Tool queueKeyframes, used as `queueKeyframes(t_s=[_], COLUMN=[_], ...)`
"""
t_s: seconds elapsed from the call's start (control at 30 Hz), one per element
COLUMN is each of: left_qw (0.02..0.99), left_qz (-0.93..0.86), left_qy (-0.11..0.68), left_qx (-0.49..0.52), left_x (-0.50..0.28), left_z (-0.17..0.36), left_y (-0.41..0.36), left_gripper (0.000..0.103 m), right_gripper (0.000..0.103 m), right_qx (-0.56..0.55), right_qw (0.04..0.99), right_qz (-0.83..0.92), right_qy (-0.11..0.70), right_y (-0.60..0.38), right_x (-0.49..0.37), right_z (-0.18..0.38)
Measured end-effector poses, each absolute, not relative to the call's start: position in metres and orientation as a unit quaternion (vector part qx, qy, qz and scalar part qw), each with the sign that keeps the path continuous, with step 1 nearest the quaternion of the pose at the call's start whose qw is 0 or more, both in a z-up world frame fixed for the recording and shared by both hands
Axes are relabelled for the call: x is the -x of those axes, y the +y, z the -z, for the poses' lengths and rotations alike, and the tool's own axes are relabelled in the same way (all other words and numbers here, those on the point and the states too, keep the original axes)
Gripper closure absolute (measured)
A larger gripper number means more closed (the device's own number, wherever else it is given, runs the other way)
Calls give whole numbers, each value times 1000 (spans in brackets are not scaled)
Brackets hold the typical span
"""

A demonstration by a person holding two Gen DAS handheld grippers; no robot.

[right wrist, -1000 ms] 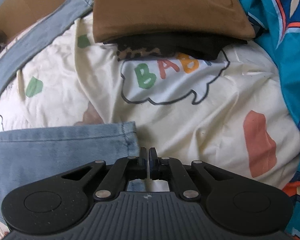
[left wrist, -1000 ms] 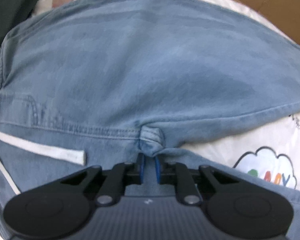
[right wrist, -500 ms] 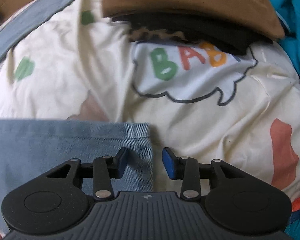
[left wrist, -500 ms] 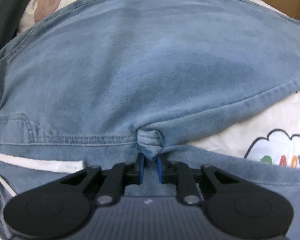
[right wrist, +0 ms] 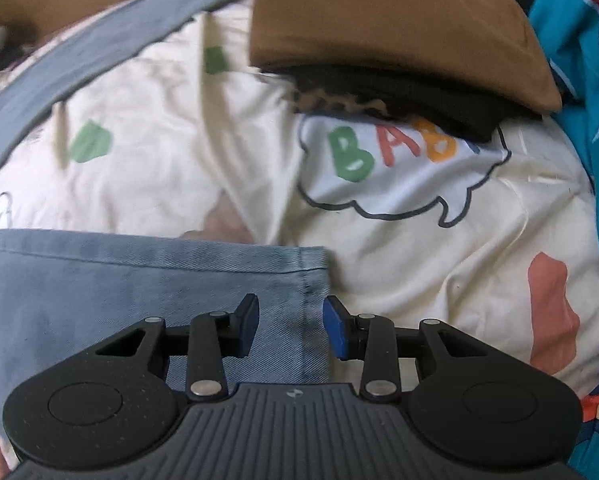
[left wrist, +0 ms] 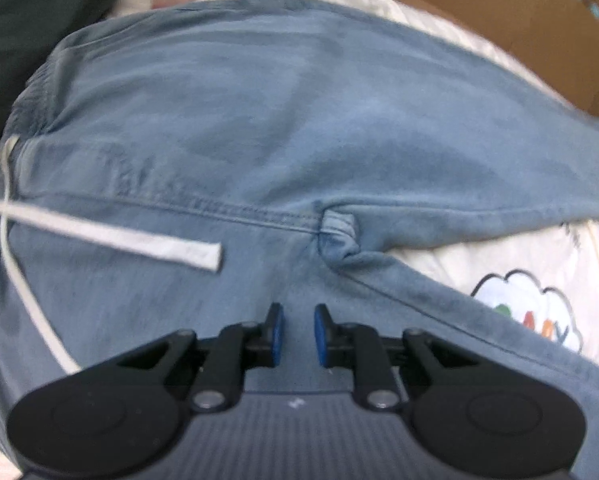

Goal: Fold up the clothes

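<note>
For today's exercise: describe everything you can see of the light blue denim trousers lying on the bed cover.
The light blue denim trousers look like soft, washed cotton, lying spread flat on a cream printed bed cover. An elastic waistband sits at the left wrist view's left edge, with a white flat drawstring lying loose across the front. Stitched seams meet at a puckered crotch. One hemmed leg end lies below the right gripper; the other leg stretches away diagonally. Neither gripper grips them.

Each black gripper (left wrist: 297,334) (right wrist: 291,330) has blue pads, silver screws, ribbed grey base
</note>
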State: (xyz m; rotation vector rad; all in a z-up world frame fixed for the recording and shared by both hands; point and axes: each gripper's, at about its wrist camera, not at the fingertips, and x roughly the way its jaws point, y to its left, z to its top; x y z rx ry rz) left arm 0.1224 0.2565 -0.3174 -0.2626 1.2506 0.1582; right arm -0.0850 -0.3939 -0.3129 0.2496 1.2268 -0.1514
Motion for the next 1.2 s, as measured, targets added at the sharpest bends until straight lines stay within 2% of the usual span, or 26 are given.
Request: queueKeyframes(t_s=[0.4,0.57,0.77,0.9,1.2], left_qw=[806,813,809,798,774], left_qz=[-104,-92,-78,-105,-140], left_qy=[564,566,577,582,604], left_qx=[148,101,81,120,130], left_x=[-130,-129,-97,-73,-35], left_z=[334,343,343,340,337], left_y=[276,259,249,256,268], left_gripper=[85,85,85,85,89], right_gripper=[60,61,60,60,60], right_qx=[-136,-133,-133,-136,-140], right_qw=[767,748,738,735,732], right_qz=[28,22,12,5,0], right_qy=[626,650,661,664,666], right_y=[-367,-363,-361,-361,-361], right_x=[123,143,156,162,177], right_z=[332,346,349,349,348])
